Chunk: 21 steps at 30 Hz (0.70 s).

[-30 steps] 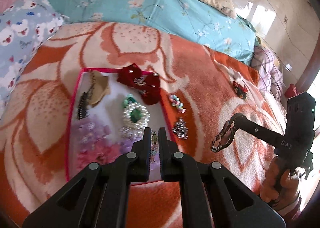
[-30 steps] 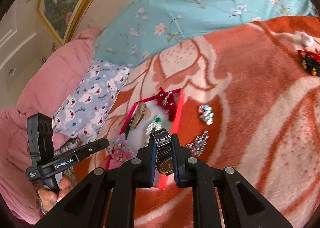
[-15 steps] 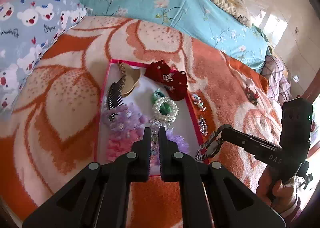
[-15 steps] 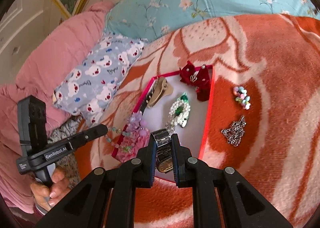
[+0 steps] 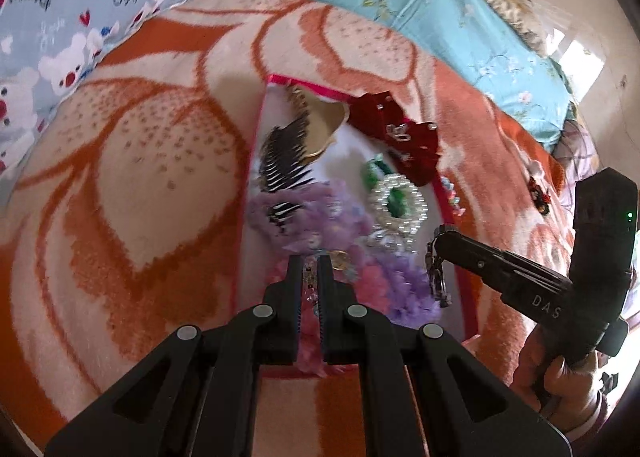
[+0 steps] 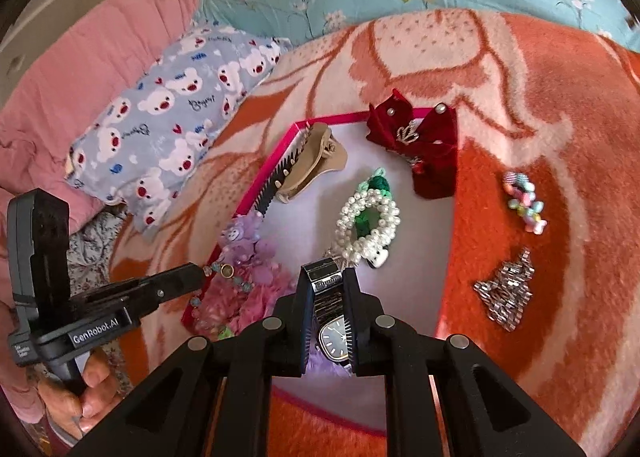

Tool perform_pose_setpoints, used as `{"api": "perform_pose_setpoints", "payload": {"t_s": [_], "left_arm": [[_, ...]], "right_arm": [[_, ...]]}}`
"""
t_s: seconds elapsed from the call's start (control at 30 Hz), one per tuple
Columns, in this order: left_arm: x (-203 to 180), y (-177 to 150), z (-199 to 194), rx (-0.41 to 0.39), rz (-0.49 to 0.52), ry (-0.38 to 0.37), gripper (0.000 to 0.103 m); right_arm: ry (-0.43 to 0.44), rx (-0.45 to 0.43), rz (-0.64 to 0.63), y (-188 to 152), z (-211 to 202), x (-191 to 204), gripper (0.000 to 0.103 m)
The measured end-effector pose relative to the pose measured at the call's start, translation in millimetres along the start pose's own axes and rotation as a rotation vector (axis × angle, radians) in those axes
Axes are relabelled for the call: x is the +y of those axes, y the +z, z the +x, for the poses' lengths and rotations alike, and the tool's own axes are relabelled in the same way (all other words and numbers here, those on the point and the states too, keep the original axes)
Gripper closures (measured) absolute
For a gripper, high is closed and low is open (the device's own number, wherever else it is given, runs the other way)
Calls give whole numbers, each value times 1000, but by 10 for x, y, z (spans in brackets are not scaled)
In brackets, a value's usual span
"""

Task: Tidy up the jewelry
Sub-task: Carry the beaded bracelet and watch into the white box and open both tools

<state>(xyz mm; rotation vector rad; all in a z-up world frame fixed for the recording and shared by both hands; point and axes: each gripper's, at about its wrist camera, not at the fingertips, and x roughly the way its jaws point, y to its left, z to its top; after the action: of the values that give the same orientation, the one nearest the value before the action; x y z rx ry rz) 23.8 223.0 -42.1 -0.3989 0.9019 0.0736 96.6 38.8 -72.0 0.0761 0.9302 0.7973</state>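
A pink-rimmed white tray (image 6: 404,185) lies on the orange blanket; it also shows in the left wrist view (image 5: 256,129). My right gripper (image 6: 328,277) is shut on a metal wristwatch (image 6: 330,305) and holds it above the tray's near part. My left gripper (image 5: 310,263) is shut on a beaded bracelet (image 5: 310,285) over the tray's purple and pink hair ties (image 5: 320,217). In the tray lie a pearl scrunchie (image 6: 370,221), a beige claw clip (image 6: 316,161) and a red bow (image 6: 420,141).
On the blanket right of the tray lie a pastel bead bracelet (image 6: 524,201) and a silver chain piece (image 6: 506,289). A small red item (image 5: 540,193) lies farther right. Pillows (image 6: 168,113) line the bed's head.
Both grippers have moved closer to the tray and lower over it, each keeping its piece. The right gripper with the watch now hangs over the tray's near right part.
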Motion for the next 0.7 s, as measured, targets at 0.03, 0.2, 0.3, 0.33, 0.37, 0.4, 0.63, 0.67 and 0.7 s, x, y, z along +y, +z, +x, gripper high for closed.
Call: {"api": "perform_pose_setpoints", "payload": {"t_s": [0.03, 0.2, 0.3, 0.33, 0.37, 0.4, 0.63, 0.67, 0.7], "left_arm": [[21, -1, 27, 4, -5, 4, 98], [83, -33, 127, 19, -13, 13, 98], [105, -61, 161, 28, -16, 15, 98], [111, -70, 173, 33, -18, 15, 98], [113, -75, 187, 35, -20, 15, 98], [120, -89, 199, 39, -24, 15, 98], [110, -95, 211, 40, -32, 25, 98], [103, -95, 213, 40, -29, 30, 98], [96, -98, 206, 38, -26, 36, 98]], "right_arm": [[0, 6, 1, 7, 57, 7, 90], [1, 32, -1, 3, 257, 38, 89], [4, 38, -6, -13, 329, 53, 89], [3, 39, -8, -20, 345, 55, 89], [5, 40, -7, -22, 357, 53, 89], [8, 40, -5, -24, 361, 45, 89], [26, 41, 12, -18, 378, 0, 89], [26, 43, 12, -25, 387, 4, 90], [27, 42, 12, -27, 391, 9, 89]]}}
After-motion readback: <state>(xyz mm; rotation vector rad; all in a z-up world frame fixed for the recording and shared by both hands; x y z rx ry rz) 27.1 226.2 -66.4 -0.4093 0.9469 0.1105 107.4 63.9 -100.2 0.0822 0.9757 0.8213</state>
